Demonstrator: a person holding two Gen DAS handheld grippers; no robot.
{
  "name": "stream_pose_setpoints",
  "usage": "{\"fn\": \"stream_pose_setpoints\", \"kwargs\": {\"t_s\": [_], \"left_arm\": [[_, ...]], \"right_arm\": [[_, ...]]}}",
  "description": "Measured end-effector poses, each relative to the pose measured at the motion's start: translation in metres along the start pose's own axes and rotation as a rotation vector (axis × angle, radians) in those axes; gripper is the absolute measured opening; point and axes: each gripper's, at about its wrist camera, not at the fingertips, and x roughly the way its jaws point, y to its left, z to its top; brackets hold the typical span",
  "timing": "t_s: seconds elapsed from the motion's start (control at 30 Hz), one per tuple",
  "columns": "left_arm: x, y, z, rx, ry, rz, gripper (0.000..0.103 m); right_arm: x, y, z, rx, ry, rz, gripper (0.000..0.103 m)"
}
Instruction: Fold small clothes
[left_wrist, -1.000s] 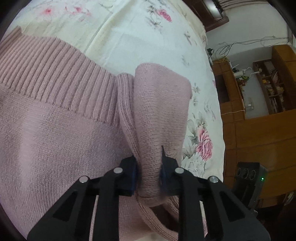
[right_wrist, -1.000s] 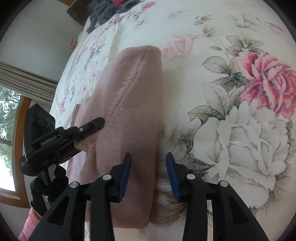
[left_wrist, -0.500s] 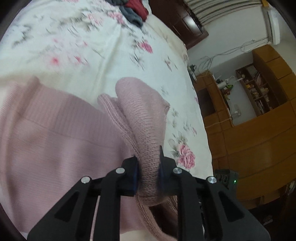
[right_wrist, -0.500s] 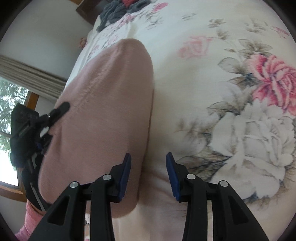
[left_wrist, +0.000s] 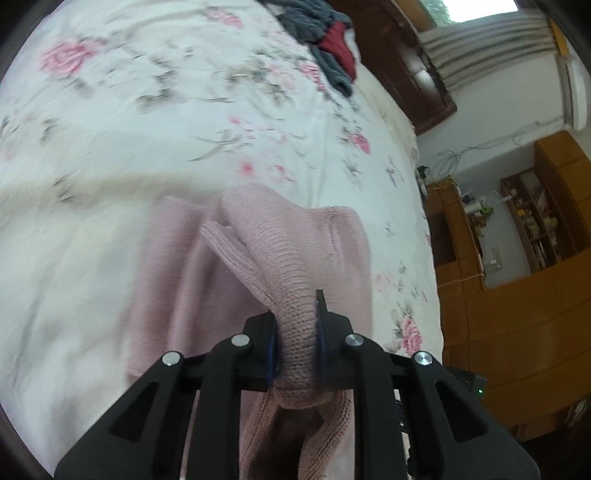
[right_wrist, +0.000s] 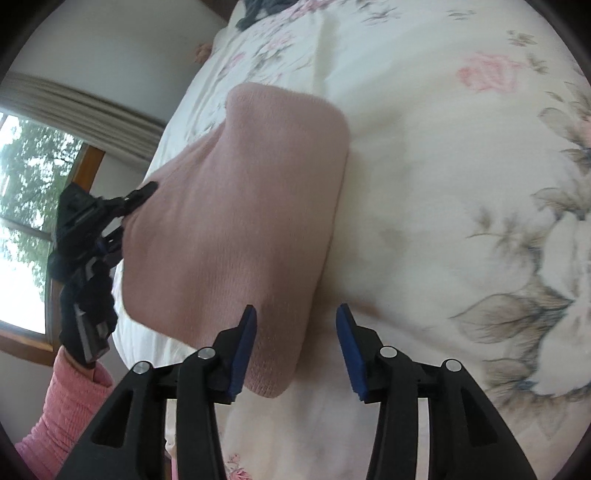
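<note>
A bunched fold of the pink sweater (left_wrist: 295, 280) is pinched between the pads of the left gripper (left_wrist: 295, 332), which are pressed tight against the knit from both sides. From that pinch the lifted fold runs up and away toward a rounded hump, and a ribbed edge hangs loose below the fingers. The rest of the sweater is spread on the floral bedspread (left_wrist: 147, 122), its long axis running away from the gripper toward the far end of the bed.

The right gripper (right_wrist: 295, 332) is held wide open, its blue pads (right_wrist: 245, 347) well apart and nothing between them. Its left pad lies over the sweater's near corner; whether it touches cannot be told. The right pad stands over bare bedspread (right_wrist: 461, 203) just beside the sweater.

In the right wrist view the sweater (right_wrist: 240, 206) is seen as a folded slab with a rounded far end, lifted on the side where the left gripper (right_wrist: 110, 210) grips it. That gripper is held by a hand in a pink sleeve (right_wrist: 62, 417). At the far end of the bed, well apart from the sweater, grey and red clothes (left_wrist: 325, 51) are heaped.
</note>
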Motion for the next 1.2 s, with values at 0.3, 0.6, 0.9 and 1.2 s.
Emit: {"fn": "stream_pose_setpoints", "kwargs": {"t_s": [0.3, 0.6, 0.9, 1.2], "left_arm": [[0.011, 0.056, -0.006, -0.036, 0.026, 0.059, 0.016], [0.018, 0.068, -0.011, -0.021, 0.034, 0.119, 0.031], [-0.045, 0.036, -0.063, 0.117, 0.012, 0.186, 0.05], [-0.02, 0.05, -0.107, 0.067, 0.125, 0.177, 0.016]], "right_arm": [[0.033, 0.015, -0.01, -0.016, 0.07, 0.005, 0.047], [0.048, 0.011, -0.01, -0.014, 0.094, -0.058, 0.05], [0.03, 0.021, -0.019, -0.035, 0.06, -0.037, 0.051], [0.031, 0.03, -0.033, -0.016, 0.074, -0.019, 0.051]]}}
